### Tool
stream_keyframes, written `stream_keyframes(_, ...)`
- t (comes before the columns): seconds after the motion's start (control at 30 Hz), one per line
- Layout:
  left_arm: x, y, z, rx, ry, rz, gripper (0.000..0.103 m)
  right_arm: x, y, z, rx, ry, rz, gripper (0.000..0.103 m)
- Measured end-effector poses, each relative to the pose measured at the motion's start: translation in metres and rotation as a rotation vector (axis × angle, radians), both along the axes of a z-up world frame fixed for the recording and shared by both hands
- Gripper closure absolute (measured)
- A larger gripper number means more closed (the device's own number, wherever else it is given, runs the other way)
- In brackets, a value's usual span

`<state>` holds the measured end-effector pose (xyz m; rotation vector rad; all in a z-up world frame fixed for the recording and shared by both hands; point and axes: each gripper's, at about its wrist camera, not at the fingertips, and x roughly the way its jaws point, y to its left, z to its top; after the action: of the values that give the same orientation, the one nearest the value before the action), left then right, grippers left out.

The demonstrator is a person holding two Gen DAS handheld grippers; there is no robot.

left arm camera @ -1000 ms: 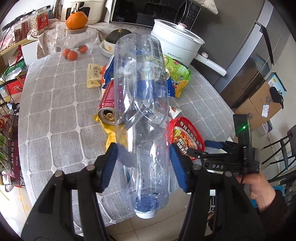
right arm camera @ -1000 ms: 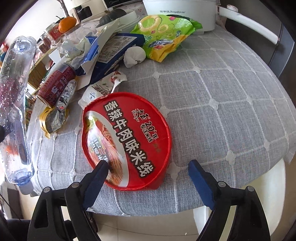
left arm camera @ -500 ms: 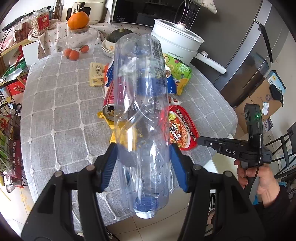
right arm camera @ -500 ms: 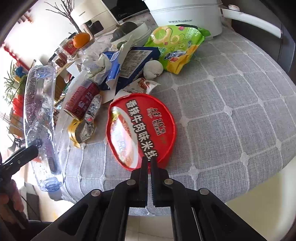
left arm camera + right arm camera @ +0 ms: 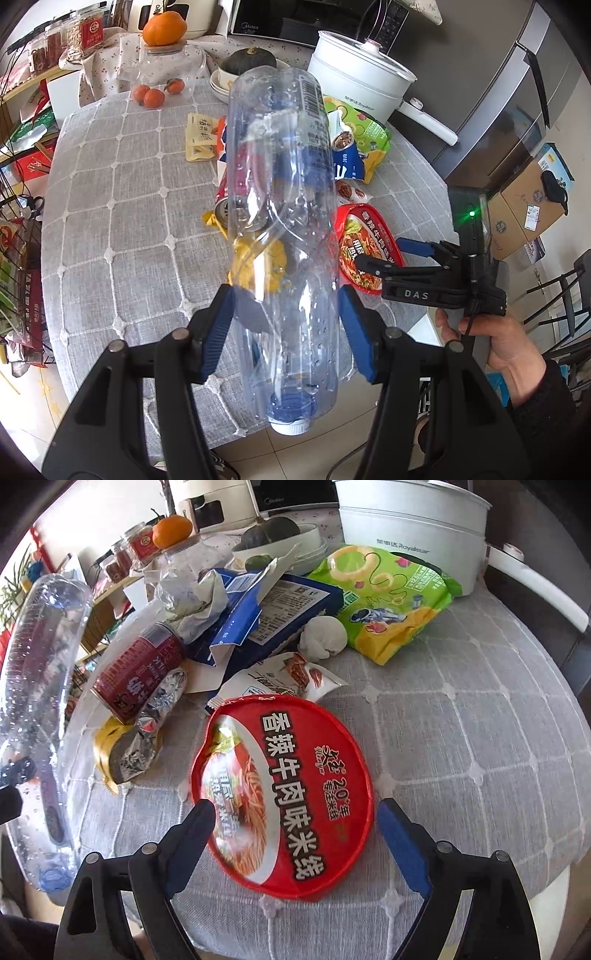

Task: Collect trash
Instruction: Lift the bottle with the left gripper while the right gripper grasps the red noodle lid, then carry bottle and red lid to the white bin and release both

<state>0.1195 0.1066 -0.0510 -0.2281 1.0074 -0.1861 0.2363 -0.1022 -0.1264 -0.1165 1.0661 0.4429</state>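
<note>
Left gripper point(image 5: 284, 321) jaws pinching empty plastic bottle point(image 5: 284, 206), cap toward camera, lifted clear of counter point(image 5: 110, 221). Right gripper point(image 5: 295, 823) jaws opening around red noodle-bowl lid point(image 5: 284, 794) at counter edge, likely next pickup.

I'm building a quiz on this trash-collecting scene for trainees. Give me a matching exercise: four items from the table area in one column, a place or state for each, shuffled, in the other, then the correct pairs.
Column one:
1. clear plastic bottle
2. red noodle-bowl lid
3. red can
4. green snack bag

Column two:
A. lying on its side beside crumpled foil
B. next to the white electric pot
C. clamped in the left claw, cap toward the camera
D. flat on the tablecloth, between the right claw's opening jaws

Pairs: 1-C, 2-D, 3-A, 4-B
</note>
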Motion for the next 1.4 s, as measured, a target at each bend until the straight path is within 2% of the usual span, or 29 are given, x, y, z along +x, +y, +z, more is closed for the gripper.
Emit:
stream_keyframes(0.03,0.0,0.001,-0.001,0.001,0.004,0.001,0.044,0.003,0.002,-0.005,-0.006,0.007,0.006,0.012)
stream_keyframes(0.07,0.001,0.002,-0.002,0.003,0.008,0.001,0.044,0.005,0.001,-0.009,0.03,0.024,0.015,0.011)
stream_keyframes(0.13,0.002,0.003,-0.004,0.005,0.014,0.002,0.044,0.005,0.002,-0.011,0.039,0.003,0.012,0.013)
stream_keyframes(0.27,0.004,0.002,-0.006,0.007,0.019,-0.002,0.044,0.001,0.007,-0.007,0.075,0.013,0.047,0.032)
stream_keyframes(0.37,0.002,0.002,-0.005,0.004,0.015,-0.001,0.044,-0.003,0.01,-0.003,0.1,0.025,0.057,0.04)
stream_keyframes(0.6,-0.001,0.003,0.001,0.002,-0.008,0.002,0.044,-0.019,-0.002,0.028,0.165,0.002,0.06,0.042)
stream_keyframes(0.8,-0.002,-0.016,0.007,-0.003,-0.032,-0.041,0.044,-0.031,-0.037,0.062,0.181,-0.048,0.024,0.042)
stream_keyframes(1.07,0.002,-0.079,0.016,-0.058,-0.07,-0.162,0.044,-0.063,-0.124,0.087,0.148,-0.064,-0.099,0.041)
stream_keyframes(1.27,0.006,-0.16,0.012,-0.102,-0.075,-0.303,0.044,-0.09,-0.205,0.092,0.123,-0.033,-0.249,0.04)
stream_keyframes(1.4,0.005,-0.217,0.003,-0.126,-0.114,-0.383,0.044,-0.106,-0.253,0.084,0.102,0.007,-0.344,0.04)
